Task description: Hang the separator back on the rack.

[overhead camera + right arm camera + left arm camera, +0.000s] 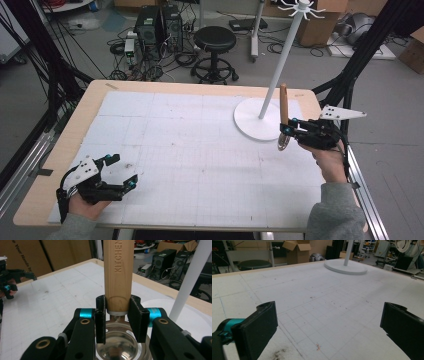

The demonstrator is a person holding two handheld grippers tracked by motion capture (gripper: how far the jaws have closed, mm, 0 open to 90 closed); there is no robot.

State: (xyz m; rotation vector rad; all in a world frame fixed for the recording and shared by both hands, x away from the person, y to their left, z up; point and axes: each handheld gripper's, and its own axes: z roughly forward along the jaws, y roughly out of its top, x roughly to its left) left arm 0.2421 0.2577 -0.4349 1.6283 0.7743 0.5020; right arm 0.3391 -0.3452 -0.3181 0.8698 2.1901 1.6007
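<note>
My right gripper (286,126) is shut on a kitchen utensil with a light wooden handle (283,102) and a round, shiny metal head (283,141). The utensil is held upright above the right part of the white mat, handle up and head down. In the right gripper view the jaws clamp the base of the handle (118,272), and the metal head (117,345) with its holes lies below them. My left gripper (123,170) rests low at the mat's near left corner, open with nothing between its jaws. The left gripper view shows bare mat between its wide-set jaws (329,325).
A white stand with a round base (255,120) and a thin leaning pole (280,62) topped by hooks (300,7) sits at the back right, just behind the utensil. The gridded white mat (200,150) covers the wooden table. A stool (215,42) and computers stand on the floor beyond.
</note>
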